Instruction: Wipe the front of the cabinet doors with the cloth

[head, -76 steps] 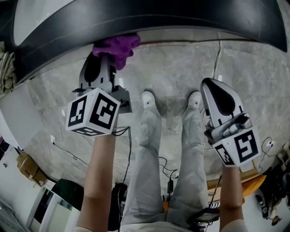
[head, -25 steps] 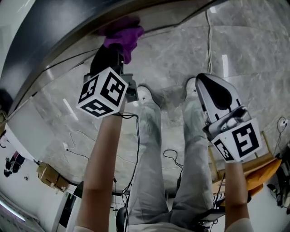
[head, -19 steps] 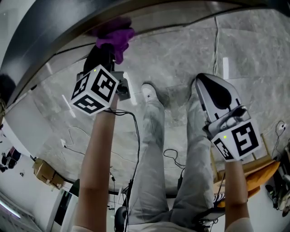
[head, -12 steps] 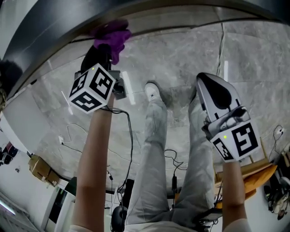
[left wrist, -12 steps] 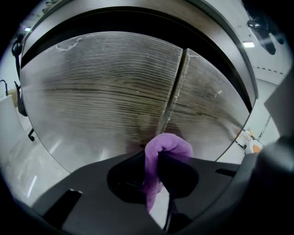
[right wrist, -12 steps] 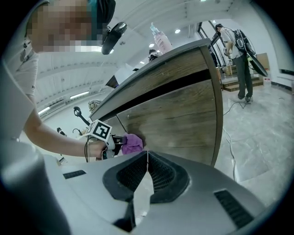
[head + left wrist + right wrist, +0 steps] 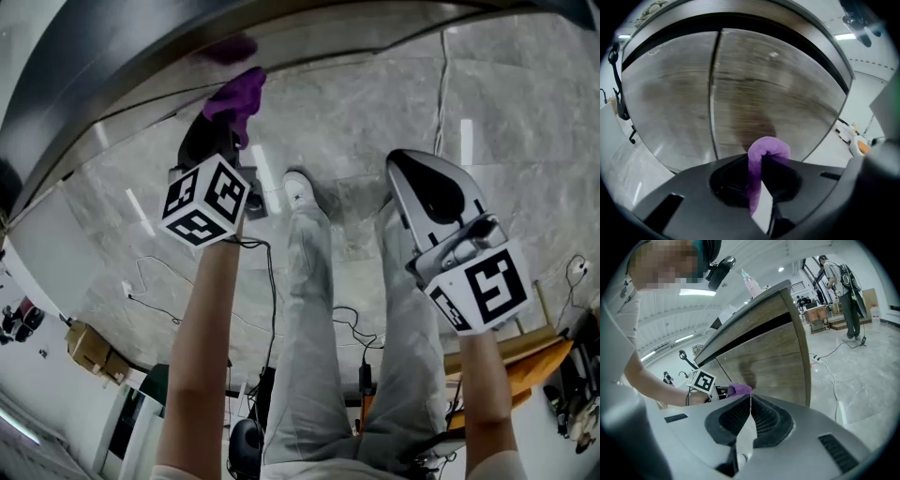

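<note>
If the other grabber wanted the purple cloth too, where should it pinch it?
Probably the rounded loop of the purple cloth that pokes out past the left gripper. It is the only free part, since the rest is pinched between those jaws. The right gripper, now shut and empty, would open and come in from the right side, because the cabinet door blocks the front.

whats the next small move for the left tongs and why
Probably ease the left tongs forward until the purple cloth meets the cabinet door, then wipe: the cloth is clamped but looks just short of the wood.
</note>
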Available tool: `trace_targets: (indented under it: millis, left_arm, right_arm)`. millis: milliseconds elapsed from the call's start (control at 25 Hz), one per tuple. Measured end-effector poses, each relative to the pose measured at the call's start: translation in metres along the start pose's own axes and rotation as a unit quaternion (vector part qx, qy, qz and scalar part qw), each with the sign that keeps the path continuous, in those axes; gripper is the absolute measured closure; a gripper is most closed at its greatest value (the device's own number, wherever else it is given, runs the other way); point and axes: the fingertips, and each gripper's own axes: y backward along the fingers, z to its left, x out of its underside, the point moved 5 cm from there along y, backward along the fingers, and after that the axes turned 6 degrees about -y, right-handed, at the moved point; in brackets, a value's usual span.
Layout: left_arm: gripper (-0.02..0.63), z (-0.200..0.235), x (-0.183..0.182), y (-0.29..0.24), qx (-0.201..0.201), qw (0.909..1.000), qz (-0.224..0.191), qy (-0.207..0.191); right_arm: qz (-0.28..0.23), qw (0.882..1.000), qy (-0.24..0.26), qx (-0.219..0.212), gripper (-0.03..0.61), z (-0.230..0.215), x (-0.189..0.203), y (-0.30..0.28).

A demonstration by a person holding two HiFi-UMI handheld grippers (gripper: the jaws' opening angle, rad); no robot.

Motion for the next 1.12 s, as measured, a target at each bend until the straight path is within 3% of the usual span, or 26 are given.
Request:
trace_targets:
  millis: [320,560,840,1120]
  left_arm:
    - [0.554,-0.155,0.022,-0.057,0.085,0.9957,0.034,-0.014]
    - [0.554,-0.202,0.007,-0.106,0.101,0.9936,0.048,-0.017]
    - [0.554,-0.207,0.018,-0.131,0.111,0.9914,0.067,-0.022]
    - [0.554,-0.163,0.028,-0.131,0.105,0.9902,0.080,-0.043]
  right_arm:
    - [0.002,0.999,-0.028,0.035,0.549,-0.079,0.020,0.069]
    - [-0.020,0.995,-0.062,0.070,0.549,-0.121,0.028,0.096]
    - [-0.037,0.990,-0.087,0.102,0.549,-0.140,0.054,0.110]
    - [-0.032,0.992,-0.080,0.096,0.549,-0.114,0.062,0.089]
